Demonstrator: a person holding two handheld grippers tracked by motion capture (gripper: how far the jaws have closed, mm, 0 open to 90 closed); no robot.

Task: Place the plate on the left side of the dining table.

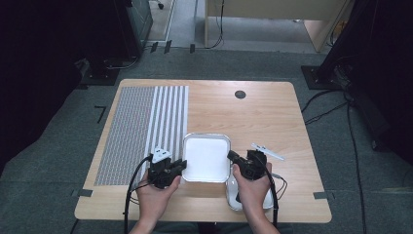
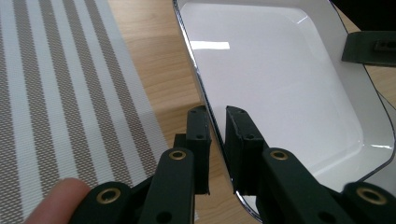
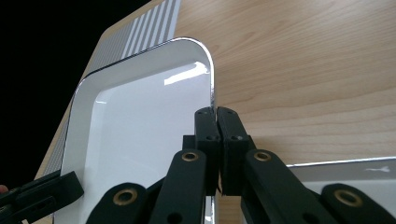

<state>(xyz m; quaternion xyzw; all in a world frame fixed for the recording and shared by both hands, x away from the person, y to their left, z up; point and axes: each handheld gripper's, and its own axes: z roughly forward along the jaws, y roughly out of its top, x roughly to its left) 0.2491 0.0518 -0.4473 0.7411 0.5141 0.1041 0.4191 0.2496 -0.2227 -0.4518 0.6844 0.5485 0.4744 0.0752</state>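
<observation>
White tray [image 1: 206, 158] rims pinched by both tools.

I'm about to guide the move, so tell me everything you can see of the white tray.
The white tray is a shallow rectangle with rounded corners, a glossy white inside and a shiny silver rim, and it is empty. It lies near the front middle of the wooden table, beside the striped mat. The left tool grips its left rim and the right tool its right rim.

Both hands low and level, black two-jaw left gripper [image 1: 181, 165] and right gripper [image 1: 233, 157] facing inward, jaws clamped shut.
</observation>
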